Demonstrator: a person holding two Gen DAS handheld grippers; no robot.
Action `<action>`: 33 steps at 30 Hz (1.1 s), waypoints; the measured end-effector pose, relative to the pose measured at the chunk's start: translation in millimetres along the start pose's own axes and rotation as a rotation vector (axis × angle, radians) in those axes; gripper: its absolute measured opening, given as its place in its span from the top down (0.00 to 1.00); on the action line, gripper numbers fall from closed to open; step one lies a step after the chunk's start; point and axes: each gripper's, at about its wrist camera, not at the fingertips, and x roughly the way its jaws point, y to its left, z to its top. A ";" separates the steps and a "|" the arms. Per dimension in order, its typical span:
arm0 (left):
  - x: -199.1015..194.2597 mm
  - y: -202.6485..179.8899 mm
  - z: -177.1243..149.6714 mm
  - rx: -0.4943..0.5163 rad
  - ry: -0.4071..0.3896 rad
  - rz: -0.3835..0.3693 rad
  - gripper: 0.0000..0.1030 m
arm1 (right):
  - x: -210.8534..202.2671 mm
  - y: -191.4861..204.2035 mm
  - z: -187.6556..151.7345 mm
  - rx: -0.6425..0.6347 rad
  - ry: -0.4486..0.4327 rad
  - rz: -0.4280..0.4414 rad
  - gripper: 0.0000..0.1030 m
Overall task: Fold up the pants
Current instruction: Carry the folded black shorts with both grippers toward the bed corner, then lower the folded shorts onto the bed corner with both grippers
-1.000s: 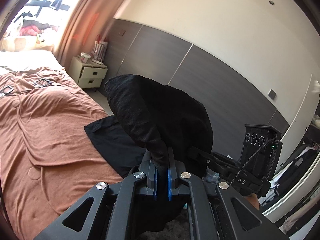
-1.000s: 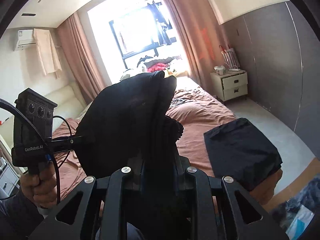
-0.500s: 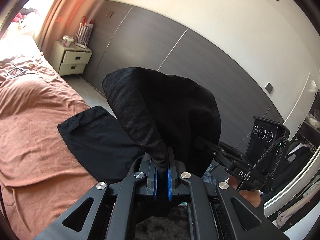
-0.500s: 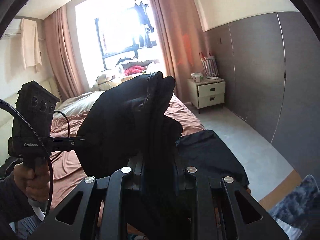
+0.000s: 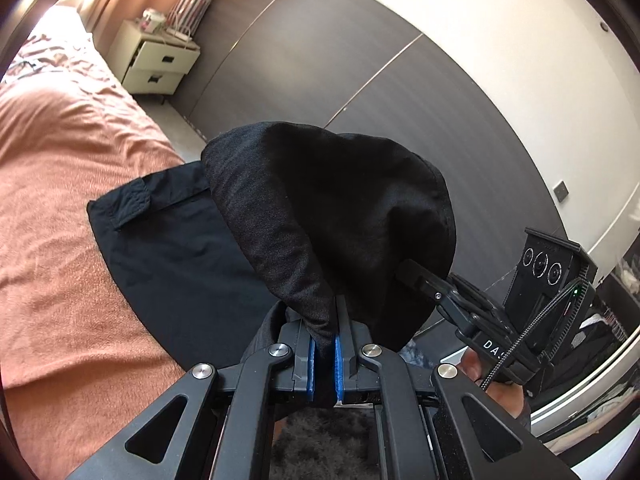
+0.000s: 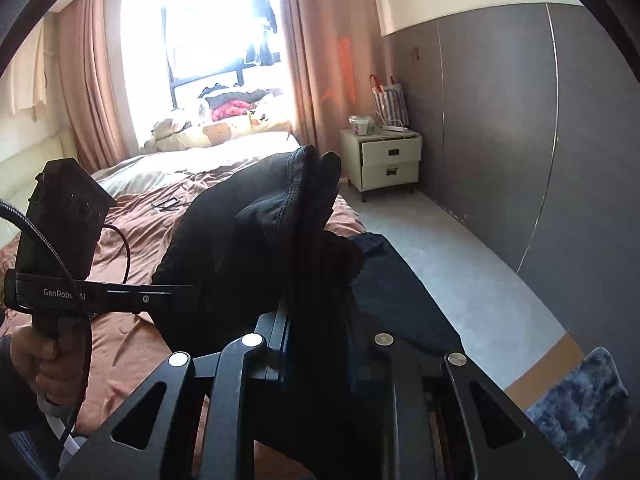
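The black pants are half lifted: a raised fold [image 5: 332,208] bulges in front of my left gripper [image 5: 325,332], whose blue pads [image 5: 310,364] are shut on its edge. The rest of the pants [image 5: 172,248], pocket flap up, lies flat on the bed's corner. In the right wrist view my right gripper [image 6: 316,340] is shut on a thick bunch of the same fold [image 6: 256,240], above the flat part [image 6: 396,292]. Each gripper shows in the other's view, held by a hand [image 6: 44,360]; both tips are buried in cloth.
The bed has a rust-brown cover [image 5: 60,160] with a cable and pillows [image 6: 224,132] at the window end. A cream nightstand [image 6: 390,160] stands against grey wall panels [image 6: 500,120]. Bare floor [image 6: 460,272] runs beside the bed; a dark shaggy rug [image 6: 580,408] lies near me.
Both grippers have carried the raised fold down and toward the bed's corner; the flat part of the pants now looms larger and closer. Both grips are unchanged.
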 end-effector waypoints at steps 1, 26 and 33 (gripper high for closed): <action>3.6 5.8 2.1 -0.007 0.000 0.001 0.93 | 3.0 0.2 4.1 -0.003 0.010 -0.004 0.83; 51.6 156.1 33.2 -0.268 0.050 0.220 0.55 | 108.2 8.7 66.3 -0.088 0.269 -0.156 0.56; 48.9 171.0 37.1 -0.248 0.018 0.224 0.55 | 56.9 -11.5 51.6 0.091 0.196 -0.089 0.56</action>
